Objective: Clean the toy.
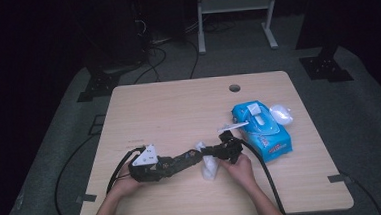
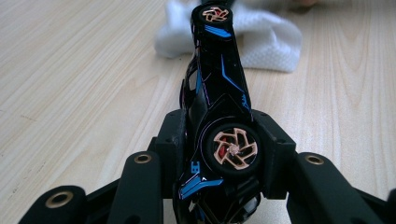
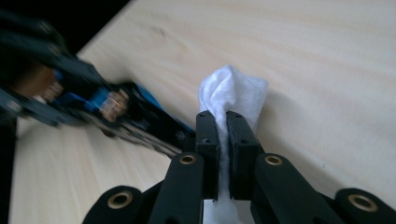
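Note:
A black toy car (image 2: 219, 93) with blue stripes and copper wheels lies on its side between the jaws of my left gripper (image 2: 222, 154), which is shut on its rear end. In the high view the left gripper (image 1: 169, 165) holds the car (image 1: 184, 160) low over the table, nose pointing right. My right gripper (image 3: 223, 140) is shut on a bunched white wipe (image 3: 233, 91). In the high view the right gripper (image 1: 210, 154) holds this wipe (image 1: 210, 169) against the car's front end. The wipe (image 2: 271, 37) lies just past the car's nose, and the car (image 3: 135, 116) looks blurred.
A blue pack of wet wipes (image 1: 262, 128) lies right of the right hand, with a white crumpled thing (image 1: 280, 113) beside it. The wooden table (image 1: 178, 108) has a cable hole (image 1: 234, 88) near its far edge. Cables trail from both grippers toward the near edge.

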Action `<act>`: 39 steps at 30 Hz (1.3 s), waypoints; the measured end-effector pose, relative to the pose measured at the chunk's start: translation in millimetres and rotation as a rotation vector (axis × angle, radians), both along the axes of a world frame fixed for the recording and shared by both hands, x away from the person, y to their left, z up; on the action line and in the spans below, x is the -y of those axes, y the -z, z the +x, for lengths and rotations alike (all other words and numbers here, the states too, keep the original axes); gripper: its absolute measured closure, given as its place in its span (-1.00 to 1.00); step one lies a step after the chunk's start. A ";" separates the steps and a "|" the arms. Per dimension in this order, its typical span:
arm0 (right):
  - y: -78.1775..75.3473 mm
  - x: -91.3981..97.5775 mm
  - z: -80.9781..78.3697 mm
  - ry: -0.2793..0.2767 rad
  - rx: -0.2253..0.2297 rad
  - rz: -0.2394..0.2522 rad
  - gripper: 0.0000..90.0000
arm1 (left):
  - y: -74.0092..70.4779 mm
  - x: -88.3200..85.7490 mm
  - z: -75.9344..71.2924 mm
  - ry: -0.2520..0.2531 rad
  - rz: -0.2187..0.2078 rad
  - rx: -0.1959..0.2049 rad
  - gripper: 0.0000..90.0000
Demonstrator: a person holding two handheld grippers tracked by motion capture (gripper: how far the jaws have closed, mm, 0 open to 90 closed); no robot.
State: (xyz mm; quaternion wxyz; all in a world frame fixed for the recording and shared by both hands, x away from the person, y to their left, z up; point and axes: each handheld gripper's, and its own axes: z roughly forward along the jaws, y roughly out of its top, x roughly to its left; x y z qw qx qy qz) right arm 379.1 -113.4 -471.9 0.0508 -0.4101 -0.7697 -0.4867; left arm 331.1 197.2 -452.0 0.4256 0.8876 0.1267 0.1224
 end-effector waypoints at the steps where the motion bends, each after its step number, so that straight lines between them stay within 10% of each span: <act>1: -4.4 1.0 -0.6 0.002 0.012 0.013 0.87 | 0.0 0.2 0.1 -0.001 0.001 0.001 0.32; 8: -4.5 0.7 -3.3 0.007 0.020 0.045 0.87 | 0.3 0.6 0.3 -0.003 -0.001 0.003 0.32; 17: 11.1 -3.2 -3.6 -0.004 -0.016 -0.054 0.87 | 0.5 0.2 0.9 0.000 -0.001 0.004 0.32; 26: -24.6 -2.4 -8.2 -0.024 0.085 0.033 0.87 | 1.1 1.8 0.6 -0.006 -0.005 0.010 0.32; 34: -4.5 2.7 -4.7 0.012 0.021 0.052 0.87 | 1.3 1.3 1.3 -0.004 -0.008 0.007 0.32; 39: 4.0 -0.8 -4.5 0.012 0.008 -0.047 0.87 | 1.3 1.9 0.9 -0.006 -0.007 0.011 0.32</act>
